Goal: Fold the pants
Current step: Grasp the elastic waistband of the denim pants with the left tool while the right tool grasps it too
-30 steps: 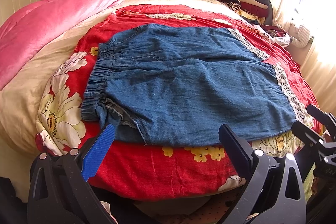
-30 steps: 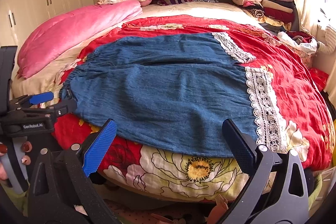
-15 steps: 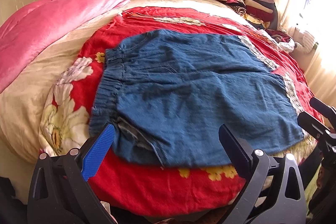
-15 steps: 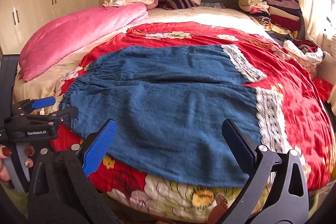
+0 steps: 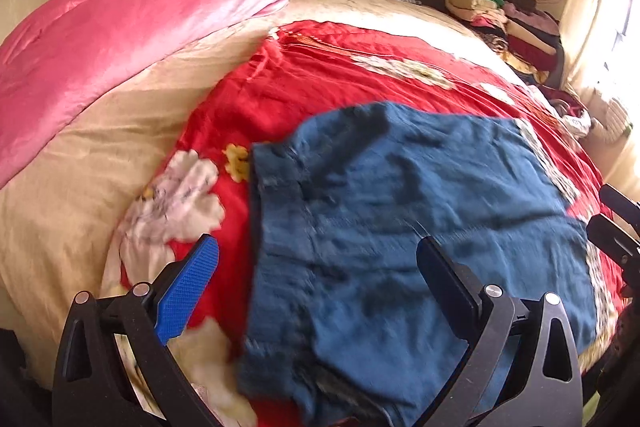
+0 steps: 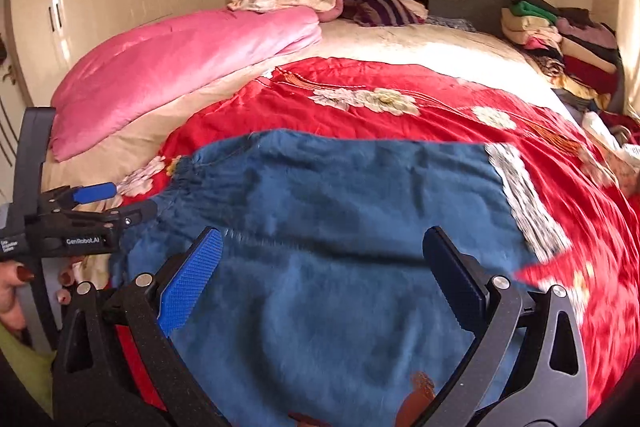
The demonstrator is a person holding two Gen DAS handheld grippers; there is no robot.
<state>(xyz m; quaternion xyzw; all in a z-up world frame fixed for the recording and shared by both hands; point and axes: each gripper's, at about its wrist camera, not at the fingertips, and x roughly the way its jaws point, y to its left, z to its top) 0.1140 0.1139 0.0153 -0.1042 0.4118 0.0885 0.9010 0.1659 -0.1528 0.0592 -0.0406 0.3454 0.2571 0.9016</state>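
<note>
The blue denim pants (image 6: 340, 227) are spread flat on the red floral bedspread (image 6: 400, 95) at the near end of the bed, with the elastic waistband (image 6: 188, 171) toward the left and the white lace-trimmed cuffs (image 6: 520, 195) toward the right. The left gripper (image 5: 316, 279) is held with its jaws spread wide over the waistband end, nothing being pinched. The right gripper (image 6: 320, 267) is likewise spread, empty, over the leg portion near the cuffs. The fabric is judged to be light, soft and limp, likely to sag and crease when lifted, and not slippery or fragile. The gathered waistband, being thicker, should offer the firmest hold for the left gripper; the near cuff's hem edge would suit the right, the lace being pinched with care. A pink quilt (image 6: 180, 67) lies well apart.
</note>
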